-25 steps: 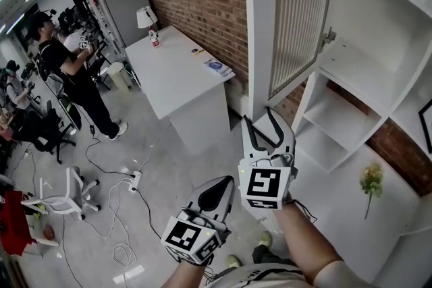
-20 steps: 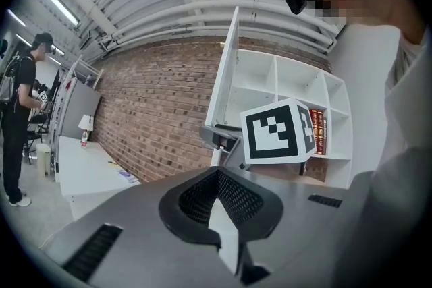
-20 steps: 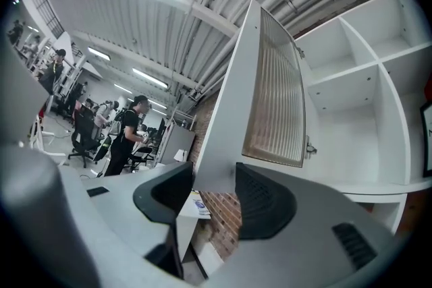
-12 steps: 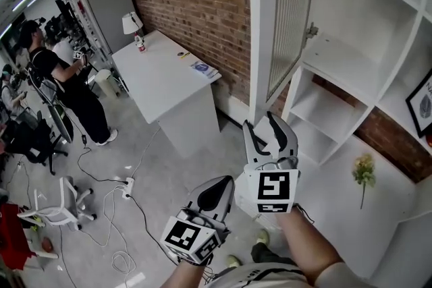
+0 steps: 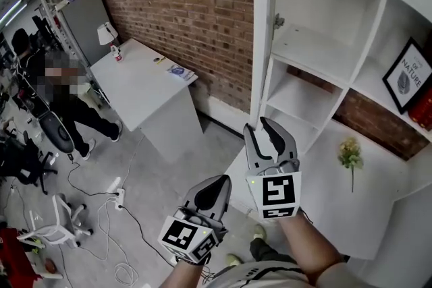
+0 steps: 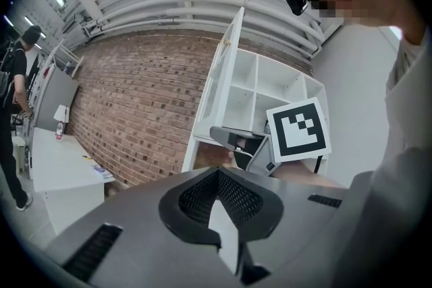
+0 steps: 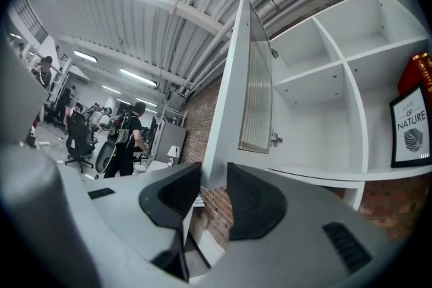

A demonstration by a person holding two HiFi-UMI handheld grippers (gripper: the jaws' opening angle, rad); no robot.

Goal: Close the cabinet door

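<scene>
The tall white cabinet door [image 5: 260,30] stands swung out from the open shelves [image 5: 317,54] and shows edge-on in the head view. Its ribbed glass panel [image 7: 257,98] is visible in the right gripper view. My right gripper [image 5: 260,126] points level at the door's lower corner. Its jaws are closing, and the door's edge [image 7: 214,165] runs down between them, with a gap still showing beside one pad. My left gripper [image 5: 226,180] hangs lower and to the left, away from the door. It is shut and empty, as the left gripper view [image 6: 217,172] also shows.
A brick wall [image 5: 182,17] runs behind a white desk [image 5: 145,88] at the left. A person [image 5: 64,88], office chairs and floor cables [image 5: 108,212] are further left. A framed picture [image 5: 405,77] stands on a shelf. A flower [image 5: 349,155] lies on a low white top [image 5: 378,212].
My right gripper has moved up to the door's lower corner and its jaws have narrowed. The door's glass face showed earlier; now only its edge shows. The left gripper has barely shifted.
</scene>
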